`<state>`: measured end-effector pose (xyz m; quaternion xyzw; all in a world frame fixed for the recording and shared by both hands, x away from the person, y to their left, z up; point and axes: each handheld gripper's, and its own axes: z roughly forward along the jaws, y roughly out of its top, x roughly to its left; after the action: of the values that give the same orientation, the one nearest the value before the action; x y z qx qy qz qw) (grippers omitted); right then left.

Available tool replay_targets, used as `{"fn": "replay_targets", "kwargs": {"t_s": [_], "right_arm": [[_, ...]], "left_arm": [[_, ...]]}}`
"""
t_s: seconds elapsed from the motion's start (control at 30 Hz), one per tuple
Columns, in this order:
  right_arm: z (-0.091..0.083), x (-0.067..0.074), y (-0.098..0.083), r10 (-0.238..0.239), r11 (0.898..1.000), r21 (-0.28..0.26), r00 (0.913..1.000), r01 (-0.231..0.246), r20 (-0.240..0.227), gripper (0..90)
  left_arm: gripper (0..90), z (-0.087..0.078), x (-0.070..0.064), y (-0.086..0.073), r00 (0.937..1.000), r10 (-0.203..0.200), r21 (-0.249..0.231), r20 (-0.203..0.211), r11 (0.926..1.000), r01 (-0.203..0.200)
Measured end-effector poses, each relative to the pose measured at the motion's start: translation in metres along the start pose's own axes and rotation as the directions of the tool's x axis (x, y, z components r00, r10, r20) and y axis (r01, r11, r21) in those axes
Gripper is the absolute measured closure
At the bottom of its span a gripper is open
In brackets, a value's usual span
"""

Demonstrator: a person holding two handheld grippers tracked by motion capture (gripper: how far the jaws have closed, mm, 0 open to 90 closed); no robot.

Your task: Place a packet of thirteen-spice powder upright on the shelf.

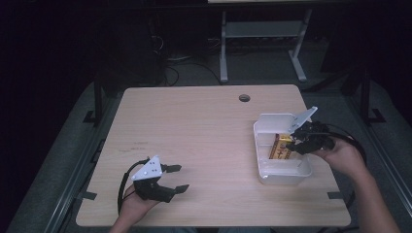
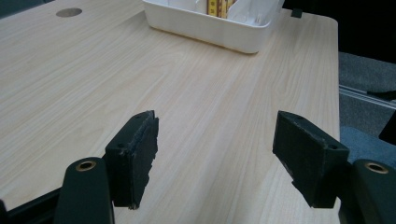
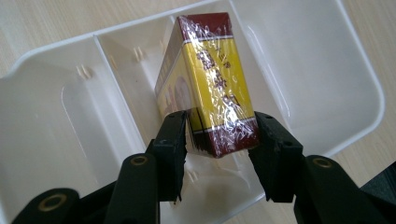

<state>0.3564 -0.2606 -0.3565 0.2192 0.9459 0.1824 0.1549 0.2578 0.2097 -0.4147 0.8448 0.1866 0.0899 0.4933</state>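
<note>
- High view, from the left: my left gripper [image 1: 177, 178] hovers low over the near left part of the wooden table [image 1: 194, 131], well apart from the white tray [image 1: 265, 127] and to its left.
- Its jaws stand wide apart with nothing but bare tabletop between them, as my left gripper view shows [image 2: 215, 154]; the tray [image 2: 205, 25] sits far ahead there.
- Farther right, the tray rests near the table's right edge, its inside split into compartments.
- Inside the tray, the yellow-and-maroon box [image 1: 281, 147] wrapped in clear film stands tilted in the middle compartment [image 3: 208, 79].
- At the tray's right side, my right gripper [image 1: 295, 141] reaches in; its jaws [image 3: 219, 135] flank the box's lower end. The left pad touches the film; I cannot tell whether the right one does.
</note>
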Motion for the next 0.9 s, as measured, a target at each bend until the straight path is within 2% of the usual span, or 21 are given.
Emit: {"fn": "replay_targets", "kwargs": {"t_s": [0.17, 0.47, 0.7, 0.9], "right_arm": [[-0.005, -0.001, 0.0, 0.008, 1.0, -0.021, 0.9998, -0.008, 0.017, 55.9], [-0.004, -0.002, -0.002, 0.018, 0.999, -0.028, 0.9998, -0.017, 0.014, 55.4], [-0.003, -0.001, -0.007, 0.042, 0.998, -0.047, 0.999, -0.042, -0.014, 54.1], [-0.005, -0.001, -0.014, 0.065, 0.993, -0.098, 0.997, -0.069, -0.041, 52.5]], "left_arm": [[30.1, 0.0, 0.0, 0.0, 1.0, 0.001, 0.0, 0.0, 1.0, -0.001], [30.1, 0.0, 0.0, 0.0, 1.0, 0.0, -0.001, 0.001, 1.0, 0.0], [30.1, 0.0, 0.0, 0.0, 1.0, 0.002, 0.0, 0.001, 1.0, -0.002], [30.1, 0.0, 0.0, 0.0, 1.0, 0.002, 0.001, 0.001, 1.0, -0.002]]}}
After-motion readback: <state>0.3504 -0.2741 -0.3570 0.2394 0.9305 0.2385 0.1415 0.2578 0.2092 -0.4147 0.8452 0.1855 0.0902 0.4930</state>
